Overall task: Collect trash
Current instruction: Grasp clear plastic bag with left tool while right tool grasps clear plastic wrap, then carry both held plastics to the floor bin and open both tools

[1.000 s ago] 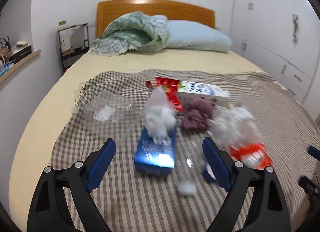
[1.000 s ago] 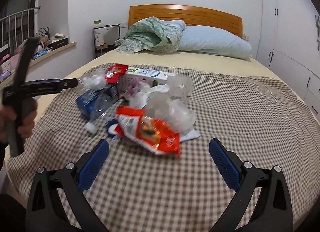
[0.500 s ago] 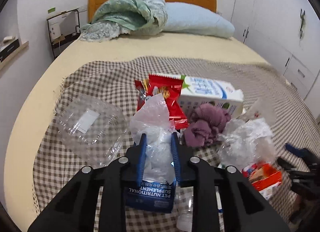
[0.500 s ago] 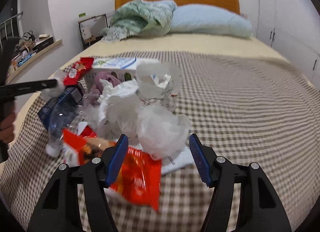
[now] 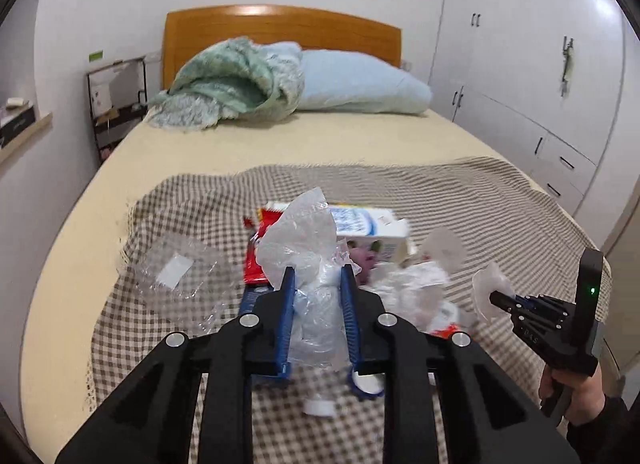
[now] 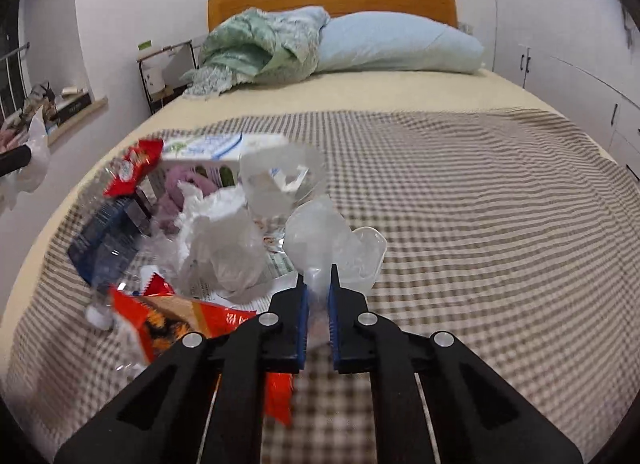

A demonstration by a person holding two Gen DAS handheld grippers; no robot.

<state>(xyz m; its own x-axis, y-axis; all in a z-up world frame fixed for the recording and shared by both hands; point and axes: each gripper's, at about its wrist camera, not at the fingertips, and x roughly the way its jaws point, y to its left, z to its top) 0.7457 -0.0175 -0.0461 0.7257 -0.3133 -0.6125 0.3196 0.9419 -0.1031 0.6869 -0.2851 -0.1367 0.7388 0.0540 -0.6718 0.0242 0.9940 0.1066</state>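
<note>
We have barely begun; our left gripper clamps a clear plastic bag, our right gripper, jaws just closing, pinches a translucent wrapper; the remaining litter lies on the bed.

White-walled bedroom, wooden headboard

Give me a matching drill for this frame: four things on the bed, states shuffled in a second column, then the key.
Things:
1. crumpled clear bag
2. white plastic wad
3. milk carton
4. green blanket

States:
A. heaped against the pillow at the headboard
B. pinched in the right gripper, whose fingers have just been closing
C. lying on its side on the checked cloth
D. clamped in the left gripper, lifted off the pile

Pairs: 1-D, 2-B, 3-C, 4-A
</note>
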